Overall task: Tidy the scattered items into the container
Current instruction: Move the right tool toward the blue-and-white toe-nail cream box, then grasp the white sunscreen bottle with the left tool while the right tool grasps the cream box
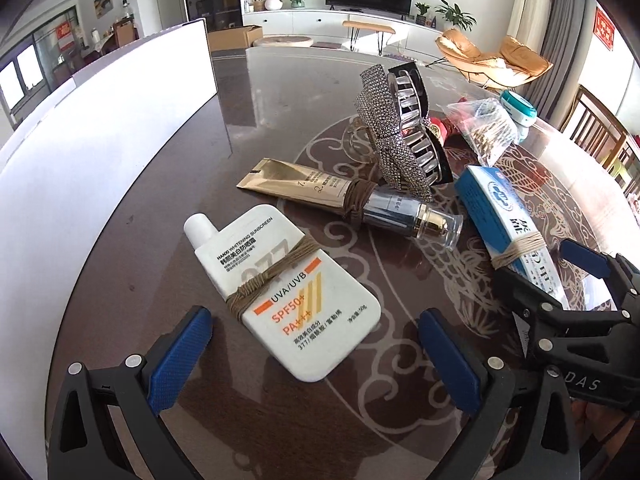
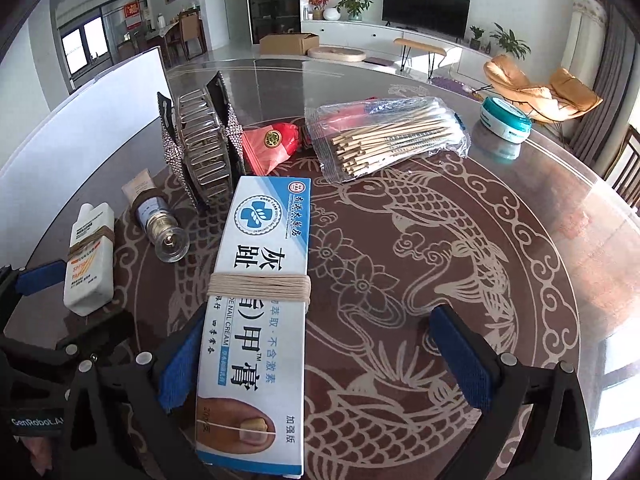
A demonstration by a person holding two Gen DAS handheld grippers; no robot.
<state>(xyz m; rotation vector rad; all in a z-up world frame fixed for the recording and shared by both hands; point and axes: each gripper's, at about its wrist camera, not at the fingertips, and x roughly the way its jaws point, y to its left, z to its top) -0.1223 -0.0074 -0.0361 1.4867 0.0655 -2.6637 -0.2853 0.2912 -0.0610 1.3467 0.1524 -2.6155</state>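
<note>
A white sunscreen bottle wrapped with brown string lies on the table between the fingers of my open left gripper, not gripped. It also shows in the right wrist view. A blue-and-white nail cream box bound with beige string lies between the fingers of my open right gripper, against the left pad. The box and the right gripper also show in the left wrist view. The white container stands at the left.
A gold tube with a clear cap, a rhinestone hair claw, a red pouch, a bag of cotton swabs and a teal jar lie on the dark patterned round table. Chairs stand at the right.
</note>
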